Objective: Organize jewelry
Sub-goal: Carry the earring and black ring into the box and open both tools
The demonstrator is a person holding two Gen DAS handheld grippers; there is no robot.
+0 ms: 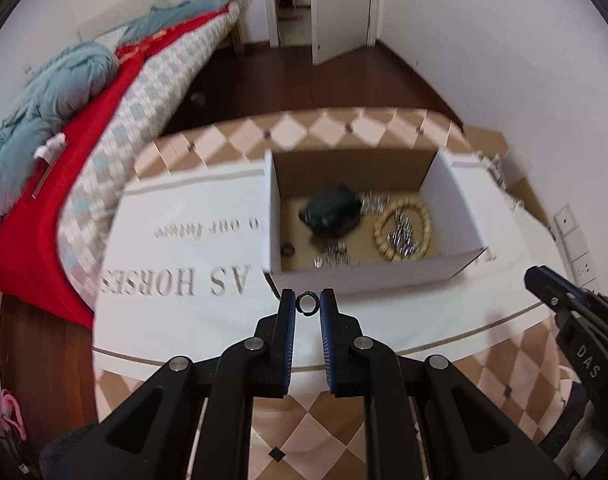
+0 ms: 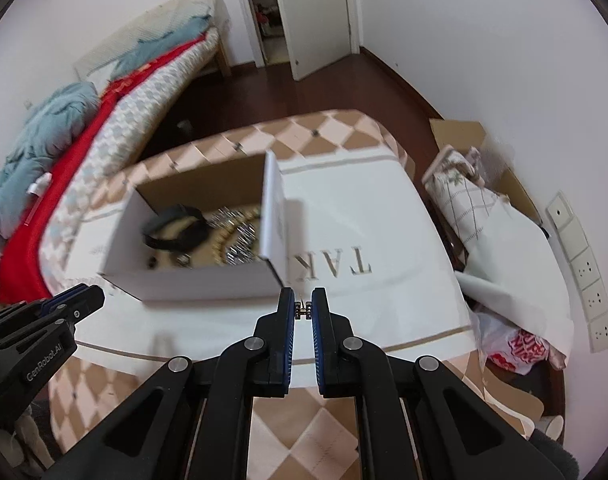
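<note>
Looking at the box (image 1: 368,276) on the table (image 1: 224,364), we see beads (image 1: 402,227) already inside. Our left gripper (image 1: 307,303) pinches a ring (image 1: 306,304); the right gripper (image 2: 303,308) pinches a tiny earring (image 2: 303,311). Both are light, hard and slippery, so we squeeze their edges gently above the table.

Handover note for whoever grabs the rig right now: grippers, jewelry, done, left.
Left gripper: shut on a small dark ring, held above the white cloth.
Right gripper: shut on a small metal jewelry piece; too small to identify.
Cardboard box on the cloth holds a black band, a gold bead bracelet, silver chain pieces and a small dark ring near its left wall.
Done: both pieces gripped.
Left: probably drop both into the box.
</note>
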